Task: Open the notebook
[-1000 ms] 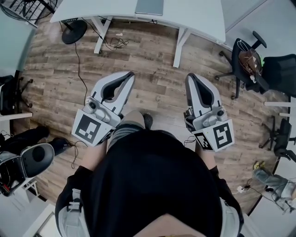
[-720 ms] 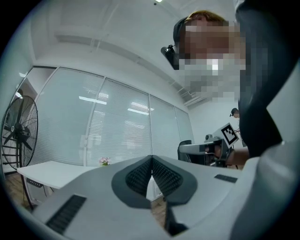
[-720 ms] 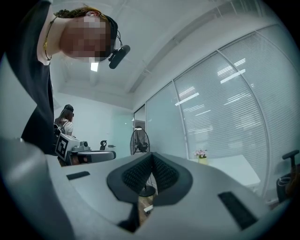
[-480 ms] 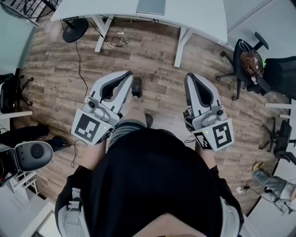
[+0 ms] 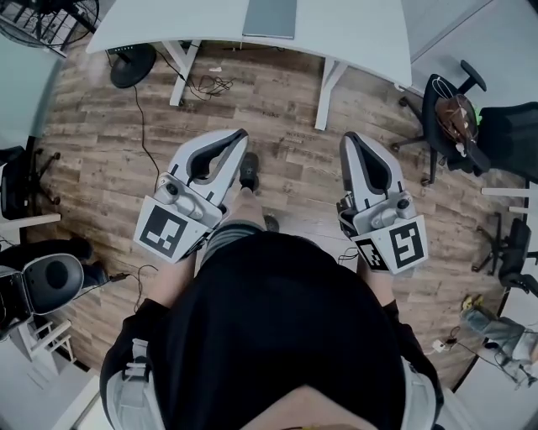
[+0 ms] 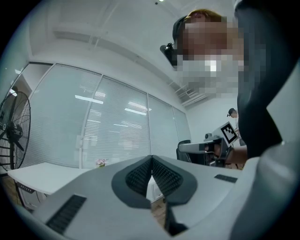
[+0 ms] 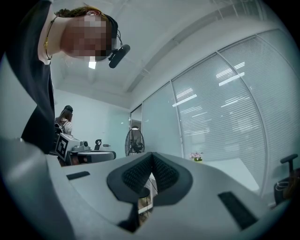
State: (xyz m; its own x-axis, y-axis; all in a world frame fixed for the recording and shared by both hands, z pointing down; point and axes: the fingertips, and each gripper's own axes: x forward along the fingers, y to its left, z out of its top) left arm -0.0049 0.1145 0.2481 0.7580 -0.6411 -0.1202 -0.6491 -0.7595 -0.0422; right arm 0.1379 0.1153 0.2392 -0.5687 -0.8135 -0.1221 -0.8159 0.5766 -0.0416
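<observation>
Both the left gripper (image 5: 240,137) and right gripper (image 5: 345,139) are held clenched on nothing, well apart from the notebook (image 5: 271,17) on the desk (image 5: 357,25).

Head view: steeply down on floor (image 5: 101,143); gripper views: level, forward (both share white table (image 6: 42,177)).

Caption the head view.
Left hand-held gripper and right hand-held gripper, both shut, over the floor; notebook on desk ahead.
</observation>
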